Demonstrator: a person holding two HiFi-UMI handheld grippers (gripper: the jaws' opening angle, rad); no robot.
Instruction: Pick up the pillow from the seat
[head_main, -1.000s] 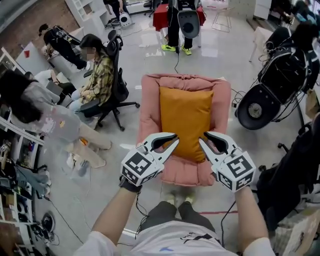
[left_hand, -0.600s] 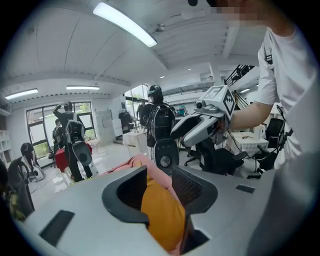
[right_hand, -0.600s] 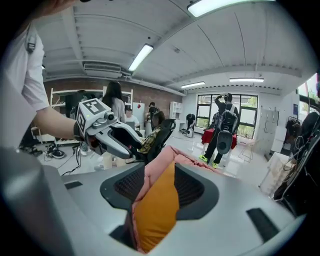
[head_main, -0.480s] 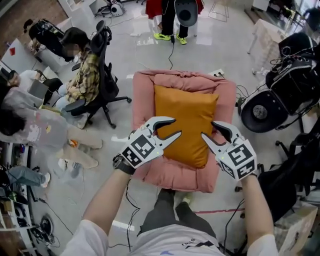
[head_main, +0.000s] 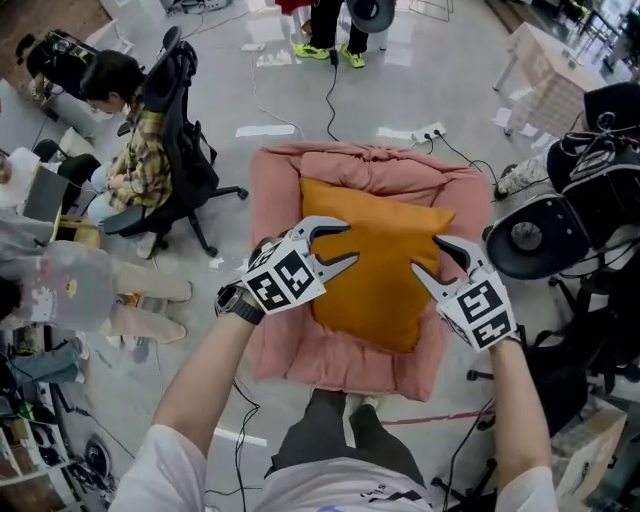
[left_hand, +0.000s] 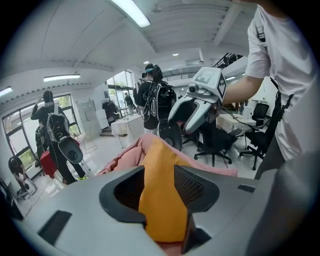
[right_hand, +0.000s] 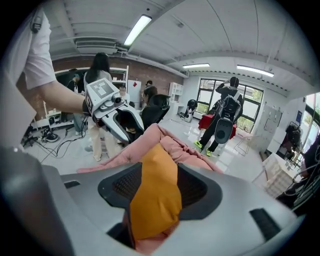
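Observation:
An orange pillow (head_main: 380, 275) lies lengthwise on a pink cushioned seat (head_main: 335, 362). My left gripper (head_main: 348, 243) hovers over the pillow's left side and my right gripper (head_main: 425, 256) over its right side, both pointing inward and down. Both pairs of jaws have just been opening and stand apart. In the left gripper view the pillow (left_hand: 161, 212) fills the gap between the jaws of the left gripper (left_hand: 159, 172), with no pad pressing on it. The right gripper view shows the same: the pillow (right_hand: 154, 202) sits in the gap of the right gripper (right_hand: 160, 170), unpinched.
A seated person on a black office chair (head_main: 165, 140) is left of the seat. A black wheeled machine (head_main: 545, 235) stands close on the right. Cables and a power strip (head_main: 430, 131) lie on the floor behind, and a standing person's legs (head_main: 330, 25) are beyond.
Both grippers have moved forward and down, from the seat's front edge to over the pillow. Their jaws went from nearly shut to apart. The seat now looks closer.

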